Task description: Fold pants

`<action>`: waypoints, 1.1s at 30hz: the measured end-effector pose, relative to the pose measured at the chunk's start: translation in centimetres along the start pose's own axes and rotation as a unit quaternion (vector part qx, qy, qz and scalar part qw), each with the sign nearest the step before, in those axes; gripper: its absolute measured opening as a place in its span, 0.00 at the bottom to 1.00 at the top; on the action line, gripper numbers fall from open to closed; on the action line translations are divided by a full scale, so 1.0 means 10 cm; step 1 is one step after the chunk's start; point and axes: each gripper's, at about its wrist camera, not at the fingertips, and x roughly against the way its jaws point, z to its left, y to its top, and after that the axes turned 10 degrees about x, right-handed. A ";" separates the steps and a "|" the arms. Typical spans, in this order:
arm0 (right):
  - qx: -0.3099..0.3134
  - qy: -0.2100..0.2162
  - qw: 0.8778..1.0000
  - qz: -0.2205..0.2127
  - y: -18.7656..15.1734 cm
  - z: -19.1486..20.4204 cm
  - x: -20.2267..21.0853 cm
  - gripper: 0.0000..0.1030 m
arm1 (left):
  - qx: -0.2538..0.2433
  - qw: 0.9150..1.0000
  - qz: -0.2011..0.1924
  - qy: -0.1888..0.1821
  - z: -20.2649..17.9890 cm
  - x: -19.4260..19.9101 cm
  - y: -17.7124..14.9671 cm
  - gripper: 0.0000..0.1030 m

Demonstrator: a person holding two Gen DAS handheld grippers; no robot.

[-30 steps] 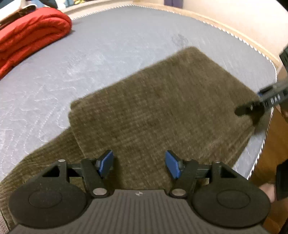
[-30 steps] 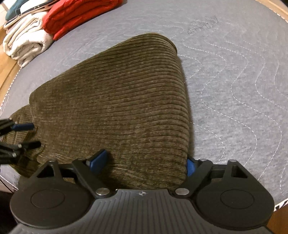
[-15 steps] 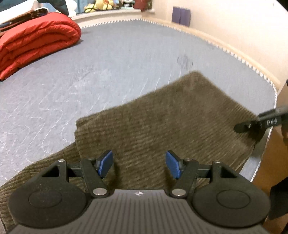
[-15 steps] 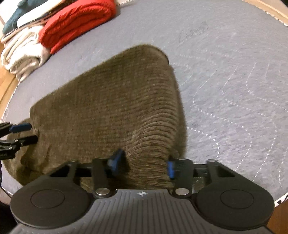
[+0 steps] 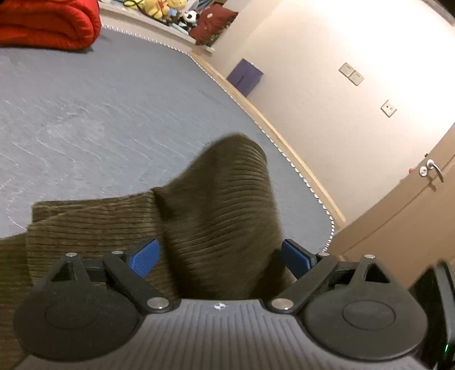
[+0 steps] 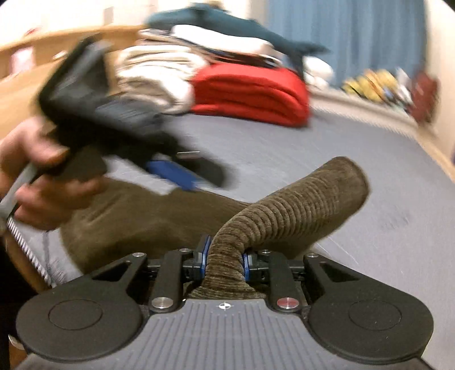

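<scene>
Pants bunched in the just-closed right claw, left claw just spread apart; next, carry fold across the bed

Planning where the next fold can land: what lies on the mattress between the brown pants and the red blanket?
Only bare grey mattress separates the pants from the red blanket; the left wrist view shows it, and the blurred right wrist view agrees.

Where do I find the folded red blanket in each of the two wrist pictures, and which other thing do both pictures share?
Left wrist view: the red blanket lies in the top left corner, on the grey mattress.
Right wrist view: the red blanket lies upper centre, blurred, beside pale folded laundry.
Shared landmark: the brown corduroy pants, low centre in both.
</scene>
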 end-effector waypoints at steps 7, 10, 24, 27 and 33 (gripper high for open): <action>0.104 0.019 0.994 0.005 0.09 0.49 -0.21 0.22 | -0.014 0.999 0.011 0.039 -0.01 -0.07 -0.01 0.92; 0.138 0.026 0.990 0.001 0.19 0.67 -0.25 0.21 | 0.000 0.998 -0.001 0.057 0.09 -0.02 0.01 0.92; 0.189 0.080 0.979 -0.001 0.44 1.11 -0.44 0.26 | 0.011 0.987 -0.025 0.156 0.58 0.53 0.01 0.19; 0.123 0.138 0.982 -0.029 0.59 0.92 -0.40 0.29 | 0.026 0.987 -0.036 0.154 0.73 0.84 0.01 0.19; 0.009 0.224 0.969 -0.100 0.81 0.55 -0.34 0.62 | 0.059 0.977 -0.064 0.196 1.14 1.49 0.07 0.19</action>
